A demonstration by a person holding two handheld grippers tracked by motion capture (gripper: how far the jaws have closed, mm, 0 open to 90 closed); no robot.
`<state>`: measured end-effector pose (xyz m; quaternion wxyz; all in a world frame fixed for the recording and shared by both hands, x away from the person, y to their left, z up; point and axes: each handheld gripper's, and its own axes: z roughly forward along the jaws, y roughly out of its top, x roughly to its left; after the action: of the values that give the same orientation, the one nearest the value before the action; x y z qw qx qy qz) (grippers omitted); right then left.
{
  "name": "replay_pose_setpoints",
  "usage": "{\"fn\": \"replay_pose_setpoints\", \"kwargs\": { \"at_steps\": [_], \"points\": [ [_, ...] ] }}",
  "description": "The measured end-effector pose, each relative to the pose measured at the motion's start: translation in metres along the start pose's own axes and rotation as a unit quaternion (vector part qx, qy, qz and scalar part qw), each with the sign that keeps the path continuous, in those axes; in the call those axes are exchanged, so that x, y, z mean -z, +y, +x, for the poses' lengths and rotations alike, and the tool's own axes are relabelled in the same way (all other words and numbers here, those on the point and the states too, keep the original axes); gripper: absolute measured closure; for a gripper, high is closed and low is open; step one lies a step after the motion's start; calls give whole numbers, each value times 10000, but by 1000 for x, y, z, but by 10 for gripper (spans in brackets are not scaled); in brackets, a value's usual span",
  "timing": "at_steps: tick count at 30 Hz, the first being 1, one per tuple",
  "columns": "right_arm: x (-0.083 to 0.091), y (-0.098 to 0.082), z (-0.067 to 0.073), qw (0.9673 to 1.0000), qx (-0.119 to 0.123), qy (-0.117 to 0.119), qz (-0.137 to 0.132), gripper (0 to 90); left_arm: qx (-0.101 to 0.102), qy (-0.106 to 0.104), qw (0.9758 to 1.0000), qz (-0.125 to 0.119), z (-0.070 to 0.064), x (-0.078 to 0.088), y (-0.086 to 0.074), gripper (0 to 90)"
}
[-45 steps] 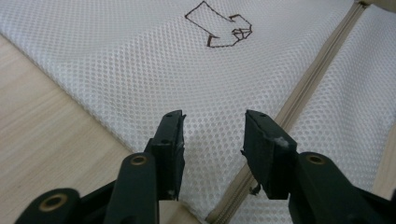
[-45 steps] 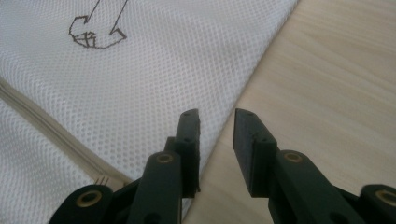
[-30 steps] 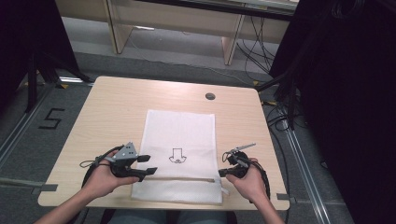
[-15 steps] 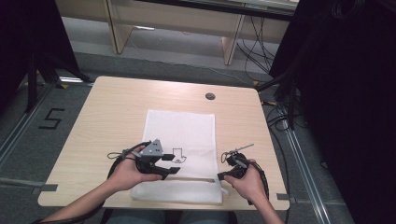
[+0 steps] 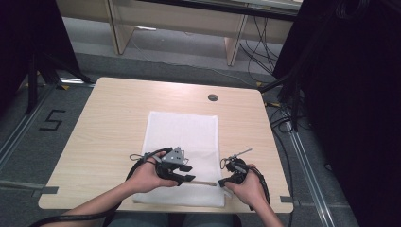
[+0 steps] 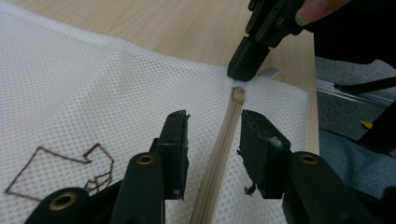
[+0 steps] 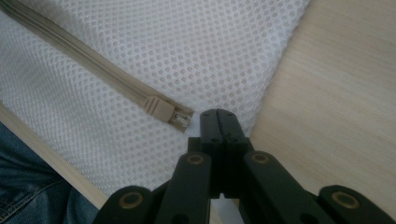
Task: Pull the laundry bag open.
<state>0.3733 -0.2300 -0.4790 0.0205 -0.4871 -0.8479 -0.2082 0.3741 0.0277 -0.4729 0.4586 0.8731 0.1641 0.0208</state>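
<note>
On the tabletop (image 5: 104, 127): white mesh bag (image 5: 182, 132), tan zipper (image 6: 219, 154).
Left gripper (image 6: 212, 140): slid over the zipper; jaws closing, not touching.
Right gripper (image 7: 218, 116): jaws together, pinching the bag's corner.

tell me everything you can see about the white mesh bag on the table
The white mesh bag is a flat rectangle of fine netting lying on the wooden table, with a small brown outline drawing on it. A beige zipper runs across its near end; the slider sits at the right end. The right gripper is shut on the bag's edge beside the slider. The left gripper straddles the zipper, jaws just been closing.
</note>
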Motion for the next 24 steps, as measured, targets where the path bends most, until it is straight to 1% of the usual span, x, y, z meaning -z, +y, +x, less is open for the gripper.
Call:
{"fn": "replay_pose_setpoints", "kwargs": {
  "at_steps": [1,4,5,6,7,8,9,10,11,12,13,14,15,18,19,21,23,24],
  "points": [
    [-1,0,1,10000,-10,-8,5,900,16,9,10000,-26,-2,-3,1,646],
    [-3,2,3,9999,45,-105,84,900,-67,-16,10000,39,-4,-10,6,674],
    [-4,2,4,9999,1,-110,88,900,-142,-24,9998,103,-4,-12,8,690],
    [-4,2,4,9999,1,-110,88,900,-87,-66,9999,81,-5,-16,9,690],
    [-4,2,5,9998,-56,-135,137,900,-116,-94,9998,111,-5,-20,10,693],
    [-4,2,6,9998,-54,-154,133,900,-151,-105,9997,156,-6,-24,10,695],
    [-5,2,6,9998,47,-175,44,900,-171,-125,9996,212,-8,-29,11,699],
    [-5,2,6,9998,47,-175,44,900,-184,-156,9994,246,-9,-32,12,699],
    [-4,2,6,9997,67,-184,110,900,-135,-207,9994,247,-11,-37,13,704],
    [-4,2,6,9997,105,-191,94,900,-152,-244,9992,275,-11,-39,13,716],
    [-4,2,6,9997,111,-198,107,900,-195,-234,9990,331,-12,-43,14,726],
    [-4,2,6,9997,111,-198,107,900,-210,-251,9989,335,-13,-46,15,726],
    [-4,2,6,9997,47,-181,123,900,-277,-282,9985,371,-14,-52,16,736],
    [-4,2,6,9998,64,-170,91,900,-299,-255,9983,438,-14,-57,17,739],
    [-4,2,7,9998,-10,-154,148,900,-341,-237,9979,495,-13,-60,17,739],
    [-4,2,6,9998,3,-157,119,900,-364,-272,9973,575,-13,-67,17,742],
    [-4,2,6,9998,5,-147,123,900,-364,-279,9971,612,-14,-69,17,740],
    [-5,2,6,9998,83,-179,91,900,-394,-279,9968,644,-13,-72,16,738]
  ]
}}
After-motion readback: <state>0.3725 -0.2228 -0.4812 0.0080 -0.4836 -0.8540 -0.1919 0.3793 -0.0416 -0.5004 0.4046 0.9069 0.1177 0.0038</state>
